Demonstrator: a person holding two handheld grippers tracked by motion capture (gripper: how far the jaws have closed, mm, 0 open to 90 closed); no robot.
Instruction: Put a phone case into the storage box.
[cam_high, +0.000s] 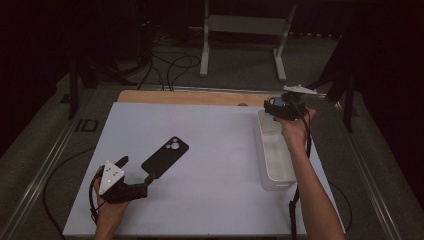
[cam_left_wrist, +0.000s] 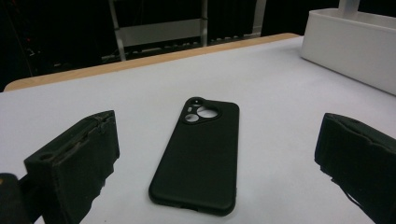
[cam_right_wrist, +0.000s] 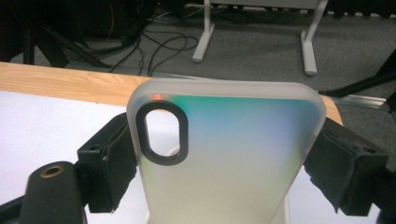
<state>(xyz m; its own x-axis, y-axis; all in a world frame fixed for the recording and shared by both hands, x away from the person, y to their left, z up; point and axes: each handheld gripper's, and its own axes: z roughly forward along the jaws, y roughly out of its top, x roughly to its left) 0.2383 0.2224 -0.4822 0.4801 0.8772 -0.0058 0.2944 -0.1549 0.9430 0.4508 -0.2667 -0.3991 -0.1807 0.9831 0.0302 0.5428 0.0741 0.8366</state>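
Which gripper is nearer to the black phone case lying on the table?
Left. The left gripper sits just short of the black phone case, jaws open on either side of its near end. The right gripper is far across the table over the white bin, holding a translucent case.

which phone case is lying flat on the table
The black phone case, flat between the open left claw. The translucent phone case is gripped in the right claw, raised over the white bin.

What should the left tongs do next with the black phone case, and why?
Probably ease forward and close on the black phone case. The left tongs stand open, one jaw on each side of the case's near end, not yet touching it. It lies flat on the white table. The right tongs already hold a translucent case above the white bin.
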